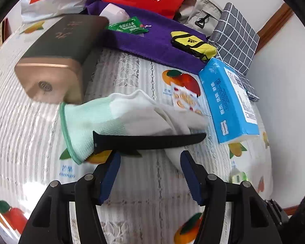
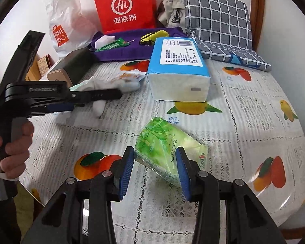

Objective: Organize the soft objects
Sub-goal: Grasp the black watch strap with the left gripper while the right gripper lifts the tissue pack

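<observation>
A white and mint-green glove (image 1: 116, 113) lies on the fruit-print tablecloth (image 1: 30, 126), with a black strap (image 1: 148, 140) across it. My left gripper (image 1: 150, 156) is open, its blue pads just short of the strap and glove; it also shows in the right wrist view (image 2: 77, 103). My right gripper (image 2: 155, 162) has its pads either side of a green tissue pack (image 2: 164, 148), touching it, and the pack sits tilted on the table. A blue tissue pack (image 2: 179, 69) lies beyond, also in the left wrist view (image 1: 227, 99).
At the back lie a purple towel (image 1: 152, 42) with a yellow pouch (image 1: 191, 41) and green sachet (image 1: 128, 27), a red paper bag (image 2: 126, 6), a white Miniso bag (image 2: 65, 24), a checked cushion (image 2: 217, 20) and a dark box with a gold end (image 1: 57, 61).
</observation>
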Available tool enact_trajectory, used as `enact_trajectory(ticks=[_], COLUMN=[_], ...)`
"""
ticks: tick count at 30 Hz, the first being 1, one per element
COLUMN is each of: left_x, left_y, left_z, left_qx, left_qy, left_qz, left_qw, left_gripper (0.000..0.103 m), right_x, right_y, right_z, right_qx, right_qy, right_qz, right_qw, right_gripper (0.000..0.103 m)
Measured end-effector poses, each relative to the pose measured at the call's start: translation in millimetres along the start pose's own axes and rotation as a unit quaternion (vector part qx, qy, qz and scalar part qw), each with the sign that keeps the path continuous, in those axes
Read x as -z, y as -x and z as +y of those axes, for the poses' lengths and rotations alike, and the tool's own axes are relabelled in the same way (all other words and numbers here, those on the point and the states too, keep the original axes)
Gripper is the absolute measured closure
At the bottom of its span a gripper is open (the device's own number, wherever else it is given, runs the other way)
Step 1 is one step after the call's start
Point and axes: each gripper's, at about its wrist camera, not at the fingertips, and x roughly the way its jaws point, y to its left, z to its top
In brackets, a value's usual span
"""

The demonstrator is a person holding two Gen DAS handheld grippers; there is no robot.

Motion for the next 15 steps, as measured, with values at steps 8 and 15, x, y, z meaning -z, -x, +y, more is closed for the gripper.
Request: enact_trajectory(ticks=[8, 15], left_x=[-0.2, -10.8], left_y=[30.9, 12.9], left_z=[2.1, -1.8], left_qx=[-0.058, -0.062], left_qy=[-0.072, -0.144], left_qz=[-0.045, -0.022], left_qw=[0.9947, 0.9874], left_gripper=[0.048, 0.048], right_x=[-0.4, 1.3], right_y=[-1.8, -4.2], right_z=[-4.5, -2.6], right_qx=[-0.002, 0.002], right_qy=[-0.002, 0.006], right_qz=[-0.001, -0.001], right_qw=[1.000, 1.000], right_gripper=[0.061, 0.061])
